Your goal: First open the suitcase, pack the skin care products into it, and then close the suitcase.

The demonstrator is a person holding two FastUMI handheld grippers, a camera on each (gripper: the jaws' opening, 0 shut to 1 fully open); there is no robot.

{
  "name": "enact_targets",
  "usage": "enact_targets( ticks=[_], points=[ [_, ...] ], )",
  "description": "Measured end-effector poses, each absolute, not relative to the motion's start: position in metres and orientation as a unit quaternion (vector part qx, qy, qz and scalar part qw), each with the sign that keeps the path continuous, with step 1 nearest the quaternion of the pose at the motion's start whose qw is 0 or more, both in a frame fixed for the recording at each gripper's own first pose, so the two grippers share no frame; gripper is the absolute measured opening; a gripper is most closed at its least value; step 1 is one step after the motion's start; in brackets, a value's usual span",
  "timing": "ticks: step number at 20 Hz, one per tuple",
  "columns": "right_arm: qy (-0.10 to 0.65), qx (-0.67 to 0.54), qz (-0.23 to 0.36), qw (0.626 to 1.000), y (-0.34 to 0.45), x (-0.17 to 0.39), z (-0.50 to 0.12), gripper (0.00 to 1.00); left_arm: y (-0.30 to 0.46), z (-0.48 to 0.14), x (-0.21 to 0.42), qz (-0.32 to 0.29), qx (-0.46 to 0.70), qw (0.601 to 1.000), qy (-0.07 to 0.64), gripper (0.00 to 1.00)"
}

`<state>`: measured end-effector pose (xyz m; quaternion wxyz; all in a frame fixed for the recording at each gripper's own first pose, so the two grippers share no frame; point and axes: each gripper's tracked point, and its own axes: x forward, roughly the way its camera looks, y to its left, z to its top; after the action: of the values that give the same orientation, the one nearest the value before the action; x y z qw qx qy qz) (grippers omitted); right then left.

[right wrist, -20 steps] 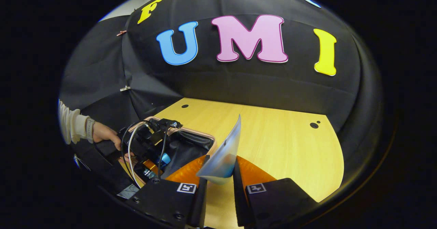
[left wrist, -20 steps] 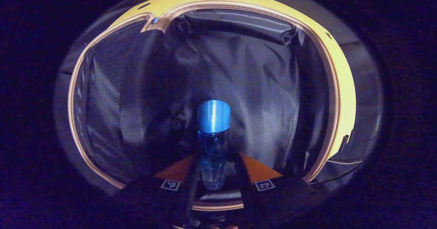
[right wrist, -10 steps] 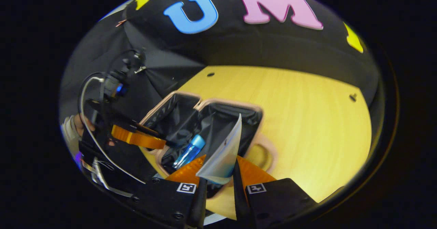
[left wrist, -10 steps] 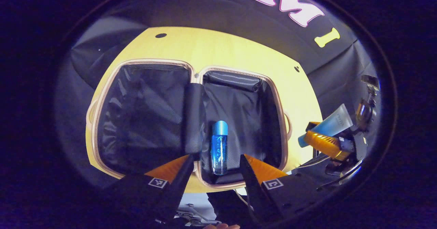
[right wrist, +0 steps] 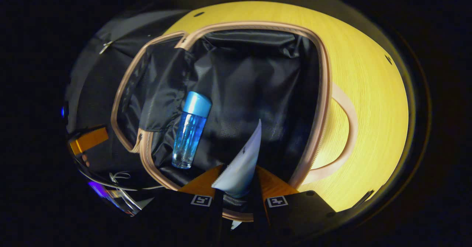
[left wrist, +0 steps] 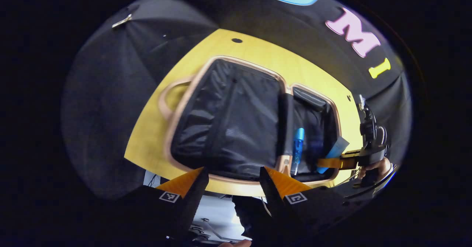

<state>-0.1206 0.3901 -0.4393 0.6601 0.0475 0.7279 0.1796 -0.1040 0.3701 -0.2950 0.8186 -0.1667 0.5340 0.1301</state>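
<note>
The suitcase (left wrist: 173, 129) (right wrist: 324, 92) lies open flat on the wooden table, both black-lined halves up. A blue bottle (right wrist: 190, 131) (left wrist: 297, 145) lies in the right half, near the hinge. My right gripper (right wrist: 236, 182) is shut on a pale blue tube (right wrist: 241, 162) and holds it over that same half, right of the bottle. In the left gripper view the tube (left wrist: 333, 153) and the right gripper (left wrist: 337, 163) hang over the right half's near edge. My left gripper (left wrist: 232, 177) is open with nothing between its fingers, above the suitcase's near rim.
The wooden table (left wrist: 221, 48) (right wrist: 376, 77) carries the suitcase, with bare wood behind and to the right of it. Tan handles (left wrist: 167, 97) (right wrist: 346, 129) stick out from each half. A hand (left wrist: 379, 166) holds the right gripper. Black cloth walls surround the booth.
My left gripper let go of the blue bottle, rose and drew back left. My right gripper carried the tube from over the table to above the suitcase's right half.
</note>
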Motion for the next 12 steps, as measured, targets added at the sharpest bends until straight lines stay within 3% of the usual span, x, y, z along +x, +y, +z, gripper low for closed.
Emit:
enact_targets(
  ticks=[1,2,3,4,7,9,12],
  points=[
    [0.743,0.044,0.153,0.651,0.391,-0.119,-0.447,0.32,0.385,-0.295,-0.109,0.140,-0.192,0.813,0.531,0.88],
    [0.752,0.048,0.139,0.642,0.393,-0.122,-0.453,0.39,0.400,-0.299,-0.108,0.152,-0.199,0.812,0.528,0.88],
    [0.758,0.047,0.134,0.637,0.393,-0.124,-0.455,0.33,0.407,-0.299,-0.106,0.159,-0.202,0.811,0.525,0.88],
    [0.756,0.045,0.131,0.640,0.394,-0.123,-0.457,0.40,0.412,-0.300,-0.102,0.164,-0.209,0.810,0.522,0.88],
    [0.746,0.062,0.137,0.649,0.400,-0.120,-0.451,0.43,0.432,-0.294,-0.089,0.171,-0.224,0.810,0.514,0.88],
    [0.730,0.096,0.157,0.659,0.417,-0.115,-0.434,0.58,0.449,-0.296,-0.079,0.178,-0.218,0.812,0.511,0.88],
    [0.674,0.097,0.211,0.701,0.429,-0.102,-0.396,0.98,0.478,-0.291,-0.056,0.196,-0.218,0.815,0.500,0.88]
  ],
)
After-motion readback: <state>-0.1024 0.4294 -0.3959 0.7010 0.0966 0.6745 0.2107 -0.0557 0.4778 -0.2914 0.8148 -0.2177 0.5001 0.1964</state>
